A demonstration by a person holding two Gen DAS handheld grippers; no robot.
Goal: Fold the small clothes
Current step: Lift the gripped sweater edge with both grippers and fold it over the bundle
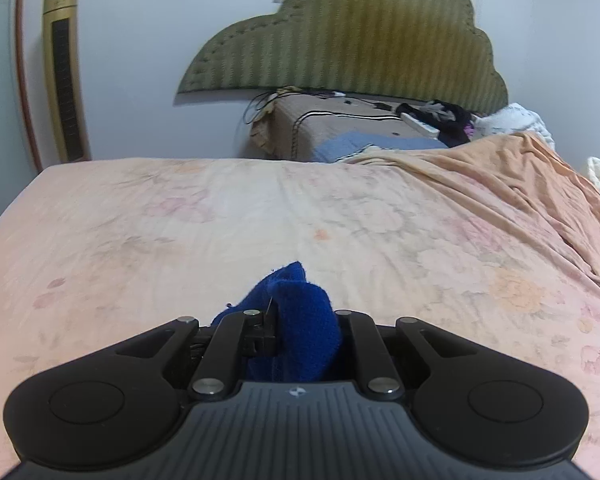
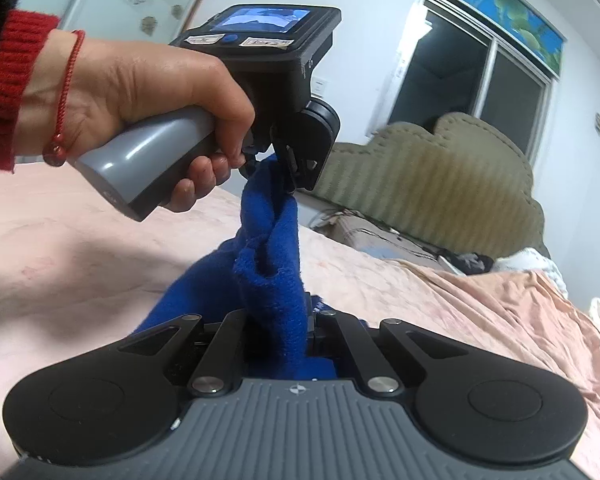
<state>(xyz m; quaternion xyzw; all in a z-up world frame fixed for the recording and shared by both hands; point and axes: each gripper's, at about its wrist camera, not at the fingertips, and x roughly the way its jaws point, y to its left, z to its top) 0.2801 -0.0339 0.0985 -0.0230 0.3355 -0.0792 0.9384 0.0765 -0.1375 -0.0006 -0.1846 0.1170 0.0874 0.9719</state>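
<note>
1. Setting: bedroom. A bed with a pale pink floral sheet fills both views; an olive padded headboard stands against the far wall, a gold tower fan at left, and a crumpled peach blanket lies on the right of the bed.
2. Task item: one blue fleece garment, held clear above the sheet and strung between the two tools, bunched and slightly twisted.
3. Left tool: seen from the right wrist, held in the person's left hand; closed on the upper end of the garment. Its own camera shows a wad of blue cloth clamped between the jaws.
4. Right tool: jaws pinched tight on the lower end of the same garment.
5. Progress (judgement): early. No crease or fold is visible and nothing folded lies on the bed. Remaining: spread the piece flat on the sheet, fold it, set it down.
6. Writing: two stickers below the left tool's small screen are too blurred to read. A small round emblem sits on each tool body; no brand name legible.
</note>
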